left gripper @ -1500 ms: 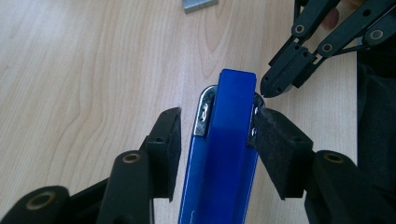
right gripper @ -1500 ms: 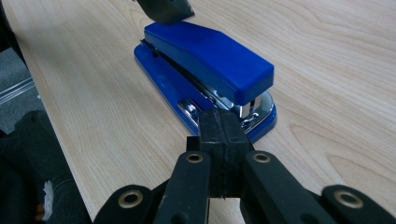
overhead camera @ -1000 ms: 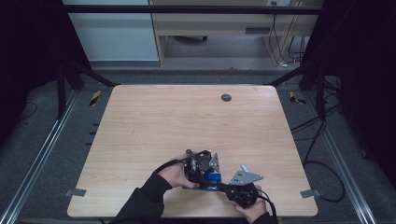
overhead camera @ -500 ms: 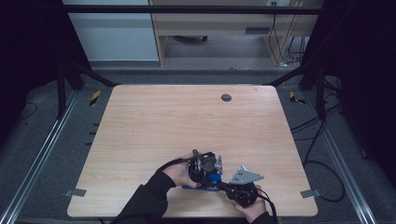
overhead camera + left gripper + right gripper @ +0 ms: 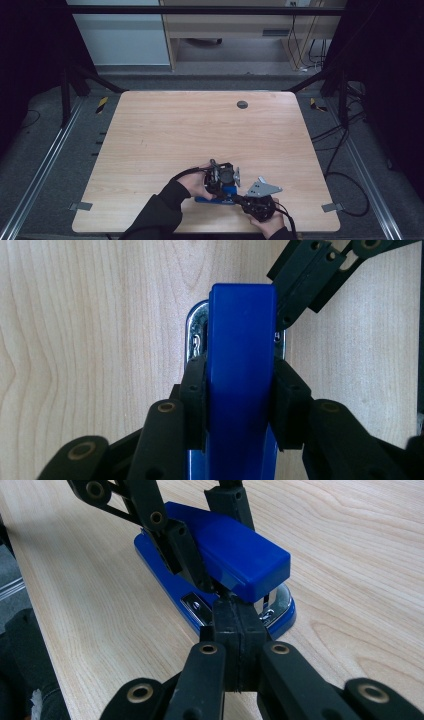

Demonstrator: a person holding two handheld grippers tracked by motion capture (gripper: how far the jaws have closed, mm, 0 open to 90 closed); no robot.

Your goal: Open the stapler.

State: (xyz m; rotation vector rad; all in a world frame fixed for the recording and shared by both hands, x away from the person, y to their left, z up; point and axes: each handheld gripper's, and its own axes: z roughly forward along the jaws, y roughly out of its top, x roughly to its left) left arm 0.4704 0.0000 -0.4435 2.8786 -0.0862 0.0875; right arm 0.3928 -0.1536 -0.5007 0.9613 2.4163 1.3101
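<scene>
A blue stapler (image 5: 216, 199) with a chrome base lies flat near the table's front edge. My left gripper (image 5: 220, 187) comes down over it from above. Its jaws have just been closing, and both pads (image 5: 196, 396) now press on the sides of the stapler's blue top (image 5: 242, 340). My right gripper (image 5: 238, 199) lies low on the table, shut with nothing between its jaws. Its tip (image 5: 230, 605) touches the stapler's front end (image 5: 272, 612) at the gap under the blue top. The left gripper's fingers (image 5: 184, 555) clamp the stapler's top (image 5: 235, 555) on both sides.
The wooden table (image 5: 200, 135) has a round grey grommet (image 5: 242, 104) near its far edge. Metal rails (image 5: 45, 165) run along both sides, and cables (image 5: 345, 180) lie on the floor at the right. A person's dark sleeve (image 5: 160, 215) enters from the bottom.
My left gripper has shifted slightly right and settled over the stapler, its jaws narrowing onto the blue top. The right gripper has stayed in place.
</scene>
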